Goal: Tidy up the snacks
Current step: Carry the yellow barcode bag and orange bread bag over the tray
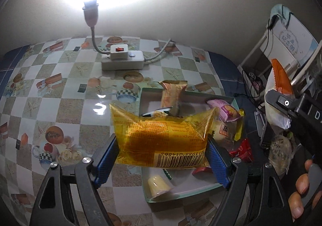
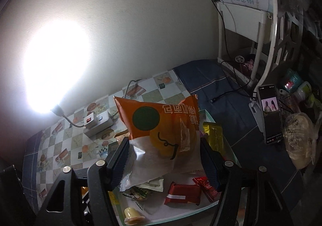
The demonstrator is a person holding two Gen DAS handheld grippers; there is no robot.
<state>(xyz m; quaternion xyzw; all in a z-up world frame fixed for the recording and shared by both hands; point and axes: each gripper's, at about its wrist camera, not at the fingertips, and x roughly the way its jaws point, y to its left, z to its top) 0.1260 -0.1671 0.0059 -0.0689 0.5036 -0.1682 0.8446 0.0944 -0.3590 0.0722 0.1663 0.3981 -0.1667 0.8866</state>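
My left gripper [image 1: 163,157] is shut on a puffy yellow snack bag [image 1: 161,137] with a barcode, held above a shallow green-rimmed tray [image 1: 181,192]. Its blue pads [image 1: 107,163] press the bag's two ends. Several wrapped snacks lie in the tray: a pink pack [image 1: 223,109], red packs [image 1: 241,148], a pale jelly cup [image 1: 159,186]. My right gripper [image 2: 163,161] is shut on an orange-and-white bread packet [image 2: 161,135], raised over the same tray [image 2: 205,204], where red packs [image 2: 183,193] and a jelly cup [image 2: 131,215] lie. The left wrist view shows that packet [image 1: 278,95] at far right.
A white power strip [image 1: 122,61] with a gooseneck lamp [image 1: 91,10] stands on the checked tablecloth [image 1: 40,85] behind the tray. To the right are a phone on a stand [image 2: 270,113], a white rack [image 2: 241,30], cables and a plastic bag [image 2: 299,139]. A hand [image 1: 301,191] shows at right.
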